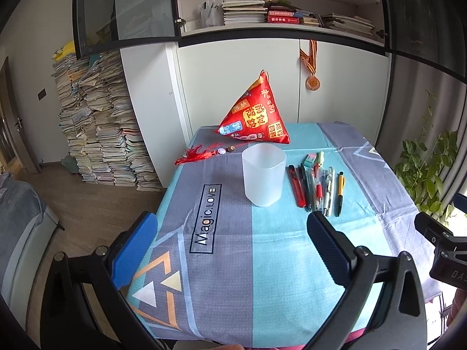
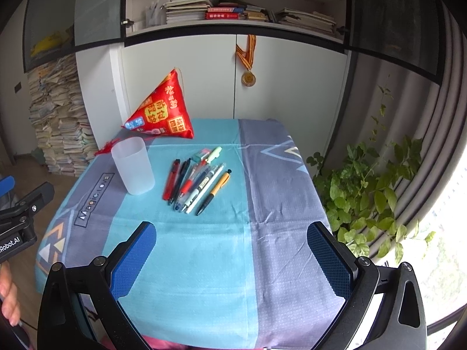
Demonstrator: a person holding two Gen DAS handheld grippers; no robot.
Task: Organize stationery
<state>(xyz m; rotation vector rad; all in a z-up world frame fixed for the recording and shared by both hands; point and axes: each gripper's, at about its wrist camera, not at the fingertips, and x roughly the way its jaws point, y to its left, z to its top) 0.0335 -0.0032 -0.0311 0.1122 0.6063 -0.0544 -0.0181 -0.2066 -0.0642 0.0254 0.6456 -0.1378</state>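
A frosted plastic cup [image 1: 264, 174] [image 2: 133, 165] stands upright and empty on the cloth-covered table [image 1: 233, 256] [image 2: 204, 262]. Just right of it lies a row of pens [image 1: 316, 188] [image 2: 198, 185]: a red utility knife [image 1: 295, 186] [image 2: 170, 179], several gel pens and a yellow-black pen [image 1: 340, 194] [image 2: 214, 192]. A small eraser [image 1: 310, 159] [image 2: 201, 154] and a pale green highlighter [image 2: 214, 154] lie behind them. My left gripper [image 1: 232, 242] hangs open over the near table edge, short of the cup. My right gripper [image 2: 232, 250] is open too, above bare cloth in front of the pens.
A red pyramid-shaped pouch [image 1: 256, 116] [image 2: 162, 113] with a red tassel [image 1: 192, 156] sits at the table's back. White cupboards stand behind, a paper stack [image 1: 99, 122] at left, a leafy plant [image 2: 367, 192] at right. A hand [image 2: 10, 300] holds the left tool.
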